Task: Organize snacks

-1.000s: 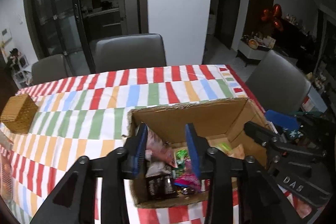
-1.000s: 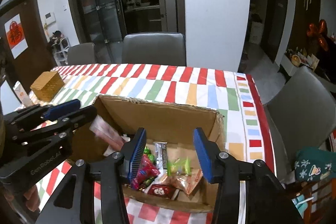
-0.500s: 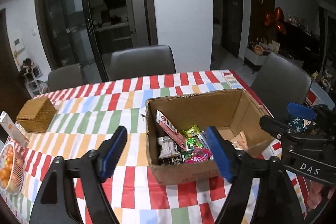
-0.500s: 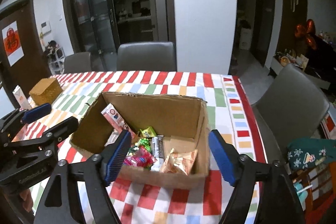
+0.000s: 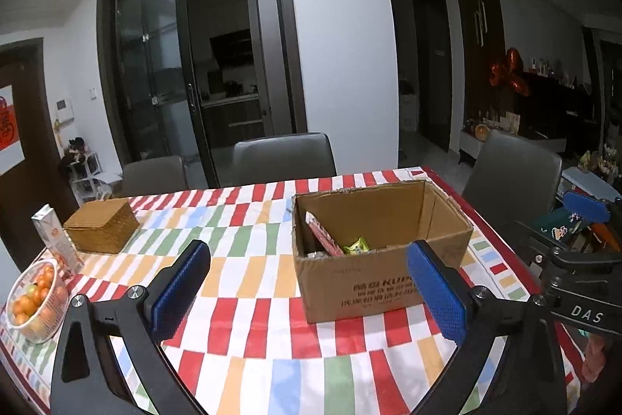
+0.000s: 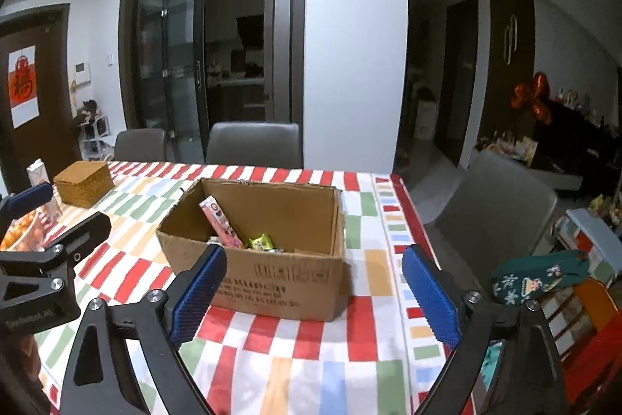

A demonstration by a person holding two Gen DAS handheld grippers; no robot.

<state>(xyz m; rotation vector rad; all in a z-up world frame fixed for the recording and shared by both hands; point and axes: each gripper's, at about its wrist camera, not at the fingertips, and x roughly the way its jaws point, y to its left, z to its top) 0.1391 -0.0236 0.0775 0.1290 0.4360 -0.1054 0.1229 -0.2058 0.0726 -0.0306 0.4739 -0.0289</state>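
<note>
Fingers (image 5: 180, 292) of the left gripper (image 5: 307, 292) spread wide, nothing between them; right gripper (image 6: 315, 292) likewise released and empty. Both hang low in frame, short of the cardboard box (image 6: 272, 282), centre frame on the striped bench (image 5: 248, 298). Snacks lie inside: pink stick pack (image 6: 219, 222) leaning on the left wall, green packet (image 6: 261, 242) beside it. Judgement: between steps; no loose snack visible outside the box, so the next move calls for reaching in or finding another item.

Writing: box print inverted, unreadable. "DAS" on the gripper body, right edge of the left view. Upper left, red door poster (image 6: 22, 84) with one Chinese character.
</note>
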